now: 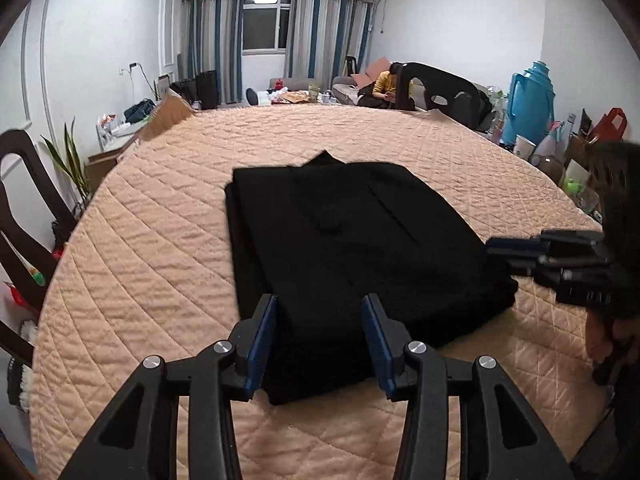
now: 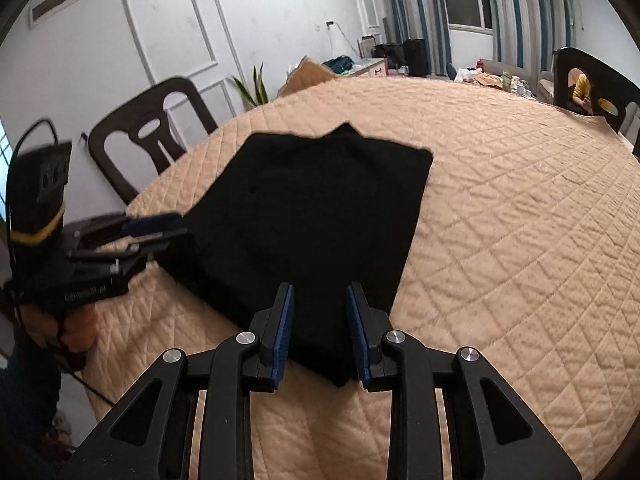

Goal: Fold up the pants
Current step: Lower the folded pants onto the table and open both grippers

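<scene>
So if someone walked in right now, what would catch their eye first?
The black pants, folded into a compact stack mid-table on the peach quilted cover. Next, the two blue-padded claws at its near edge, left claw and right claw, both open and empty. Behind, a tall blue thermos stands far right.

We see the folded black pants (image 1: pixel 340 240) lying flat on the quilted peach worktop (image 1: pixel 160 264). Our left claw (image 1: pixel 323 344) stands open at the pants' near edge, pads clear of the fabric. The right claw (image 1: pixel 516 252) sits at their right edge.
</scene>
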